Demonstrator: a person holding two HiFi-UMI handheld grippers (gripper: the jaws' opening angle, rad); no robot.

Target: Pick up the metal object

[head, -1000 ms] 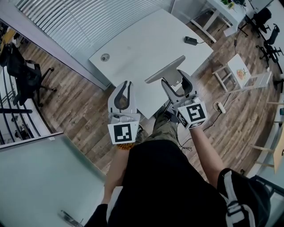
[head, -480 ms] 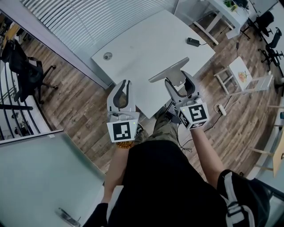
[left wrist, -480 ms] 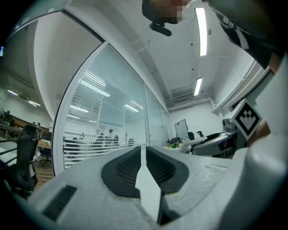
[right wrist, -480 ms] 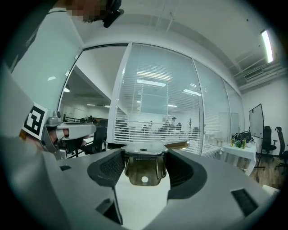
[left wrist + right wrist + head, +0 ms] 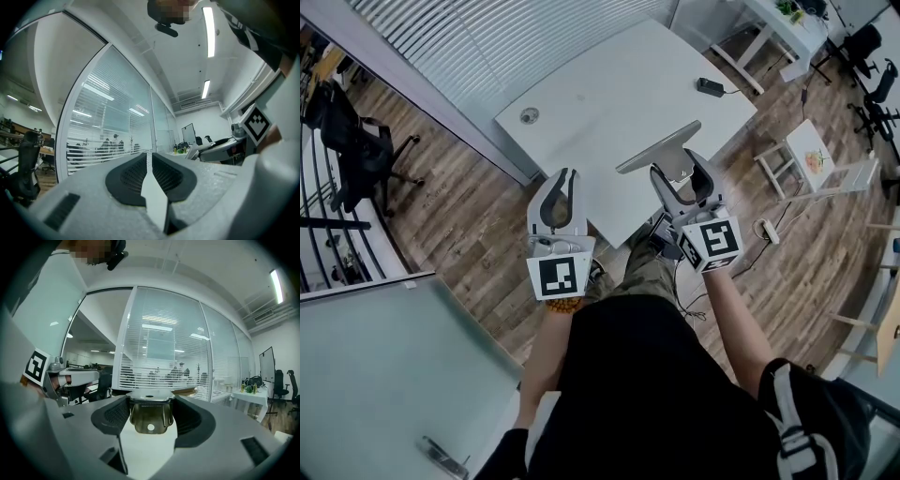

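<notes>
In the head view, the right hand-held gripper (image 5: pixel 678 167) covered the lower part of the metal object (image 5: pixel 652 150). In the right gripper view, its pads (image 5: pixel 113 416) hid both flanks of that piece. A small dark item (image 5: pixel 709 87) and a round fitting (image 5: pixel 530 115) on the worktop (image 5: pixel 609 94) were too small to identify.

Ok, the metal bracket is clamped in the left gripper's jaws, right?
No. It is the right gripper that has the metal bracket clamped in its jaws, as the right gripper view shows. The left gripper is shut with nothing between its jaws.
</notes>
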